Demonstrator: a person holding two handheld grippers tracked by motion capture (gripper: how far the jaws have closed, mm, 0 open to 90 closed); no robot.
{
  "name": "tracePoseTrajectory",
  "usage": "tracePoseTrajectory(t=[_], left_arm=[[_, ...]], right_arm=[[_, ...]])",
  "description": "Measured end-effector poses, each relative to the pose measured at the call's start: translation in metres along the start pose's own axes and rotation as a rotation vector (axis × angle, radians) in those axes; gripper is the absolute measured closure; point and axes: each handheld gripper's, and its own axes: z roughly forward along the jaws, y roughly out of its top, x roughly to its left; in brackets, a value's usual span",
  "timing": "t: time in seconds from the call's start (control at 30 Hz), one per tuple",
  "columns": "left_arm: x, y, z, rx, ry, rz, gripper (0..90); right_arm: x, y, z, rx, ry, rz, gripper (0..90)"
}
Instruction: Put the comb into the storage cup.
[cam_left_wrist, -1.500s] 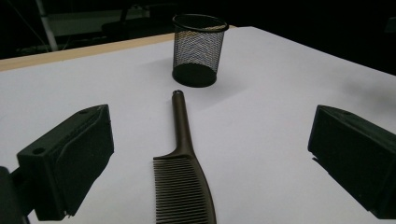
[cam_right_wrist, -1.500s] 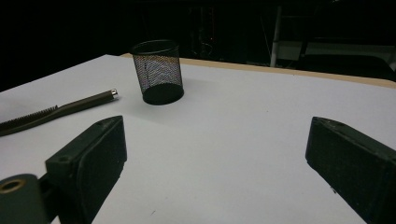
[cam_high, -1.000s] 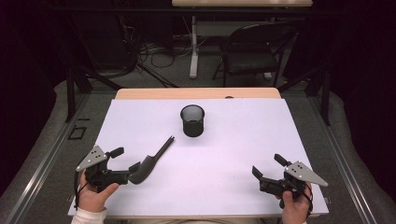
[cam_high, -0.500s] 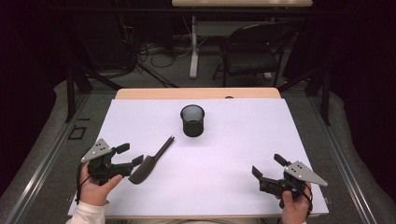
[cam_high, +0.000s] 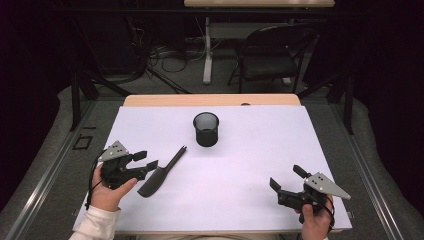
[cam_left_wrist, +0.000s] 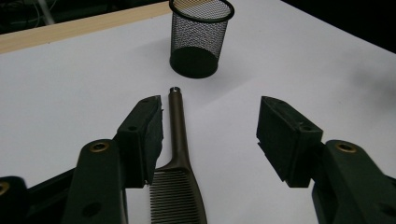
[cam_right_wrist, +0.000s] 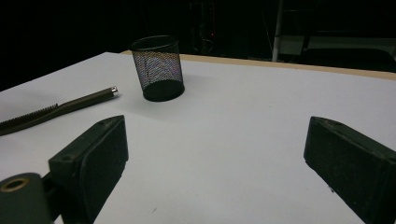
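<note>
On the white table (cam_high: 250, 190), a dark toothed comb (cam_high: 159, 175) lies flat

The comb (cam_left_wrist: 179, 186) just beside the left hand-held gripper (cam_left_wrist: 210, 133) looks like dark brownish plastic with a soft sheen, finely ribbed along its teeth, and a small bright metal tip ends its handle. The hand-held gripper's jaws are matt black plastic, faintly grainy. Beyond them the pen cup (cam_left_wrist: 200, 37) is black wire mesh. The surface (cam_high: 260, 165) is smooth, matt white with a pale wooden far edge.
</note>
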Motion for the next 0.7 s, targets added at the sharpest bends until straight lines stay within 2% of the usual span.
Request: tracePoseTrajectory(t=[0.13, 0.5, 0.53, 0.7], left_arm=[[0.0, 0.005, 0.002, 0.024, 0.006, -0.002, 47.1], [0.005, 0.015, 0.009, 0.088, 0.025, -0.013, 50.8], [0.006, 0.016, 0.011, 0.103, 0.042, -0.016, 51.4], [0.007, 0.018, 0.014, 0.106, 0.058, -0.019, 52.2]], right_arm=[[0.0, 0.0, 0.0, 0.007, 0.001, 0.004, 6.2], [0.002, -0.001, 0.003, 0.024, 0.013, -0.01, 6.1], [0.002, -0.001, 0.003, 0.026, 0.012, -0.011, 6.1], [0.002, -0.001, 0.004, 0.03, 0.014, -0.012, 5.9]])
